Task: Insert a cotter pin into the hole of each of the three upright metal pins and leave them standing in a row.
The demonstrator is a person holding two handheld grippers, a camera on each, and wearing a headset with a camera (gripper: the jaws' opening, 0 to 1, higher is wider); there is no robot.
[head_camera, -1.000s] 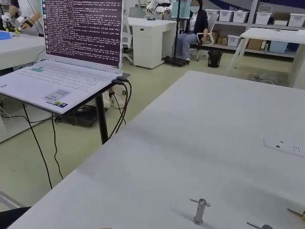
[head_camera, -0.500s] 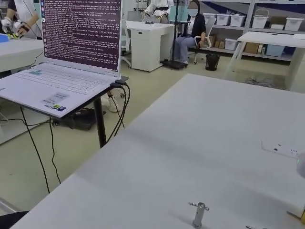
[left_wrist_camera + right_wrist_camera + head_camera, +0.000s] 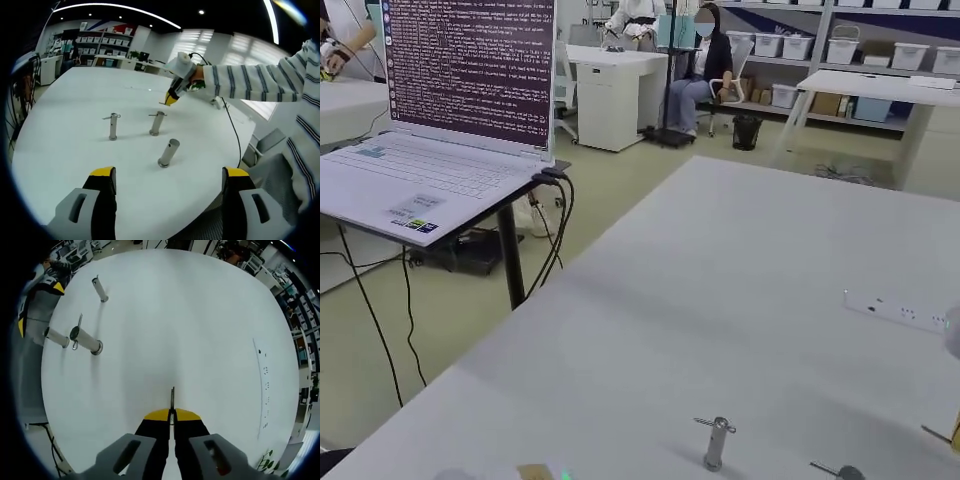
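Right gripper (image 3: 171, 416) has its jaws pinched together on a cotter pin (image 3: 172, 396), whose thin stem pokes forward over the white table (image 3: 200, 315). Left gripper (image 3: 169, 174) hangs with its jaws spread wide above bare tabletop. Ahead of it, upright on the table, stand a first metal pin (image 3: 113, 127) and a second metal pin (image 3: 156, 123) side by side, each carrying a fitted cotter pin (image 3: 106, 118) crosswise near its top. A third metal pin (image 3: 168, 153), bare-topped, stands nearer the left gripper.
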